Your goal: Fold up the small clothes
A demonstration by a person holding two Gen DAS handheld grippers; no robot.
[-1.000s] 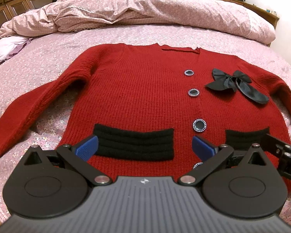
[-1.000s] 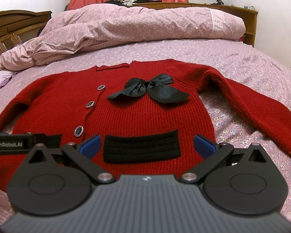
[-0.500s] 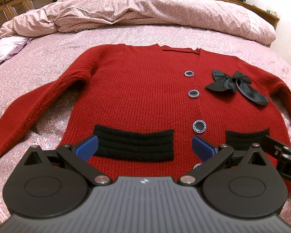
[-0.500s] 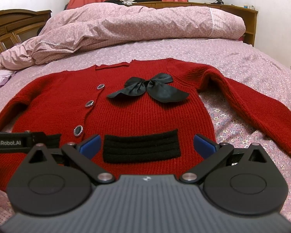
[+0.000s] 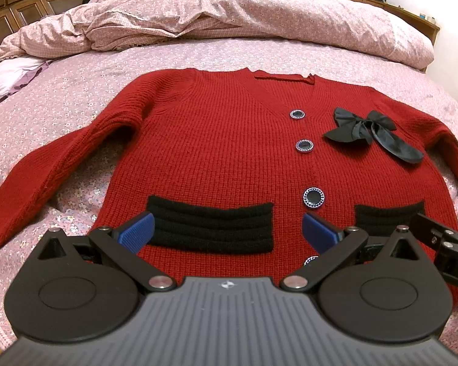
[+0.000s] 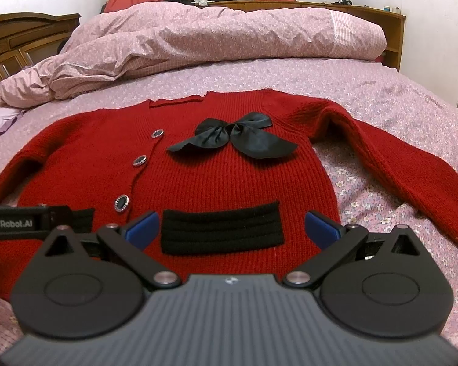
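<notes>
Two grippers are held low over the near hem of a red cardigan [image 5: 223,152], which is spread flat, front side up, on a bed [image 5: 76,91] covered by a pink flowered sheet. The left gripper [image 5: 227,231] is positioned above the left black pocket band [image 5: 210,225]; its blue fingertips [image 5: 136,231] are set wide apart, with the band seen between them, and nothing is gripped. The right gripper [image 6: 232,230] is positioned above the right black pocket band [image 6: 223,231]; its jaws are likewise spread wide and empty. Whether either gripper touches the knit cannot be told. In the left wrist view, part of the right gripper is seen at the right edge, just beside the left one.

Both sleeves are laid out to the sides: the left sleeve [image 5: 45,170] runs toward the near left and ends in a black cuff, and the right sleeve [image 6: 397,164] runs toward the near right. The front is closed by a row of dark round buttons [image 5: 314,197] down the middle. A black bow [image 6: 235,138] is attached on the right chest, far from the pocket bands. A crumpled pink duvet [image 6: 213,36] is piled across the far side of the bed, and a wooden headboard [image 6: 24,42] is seen at the far left.
</notes>
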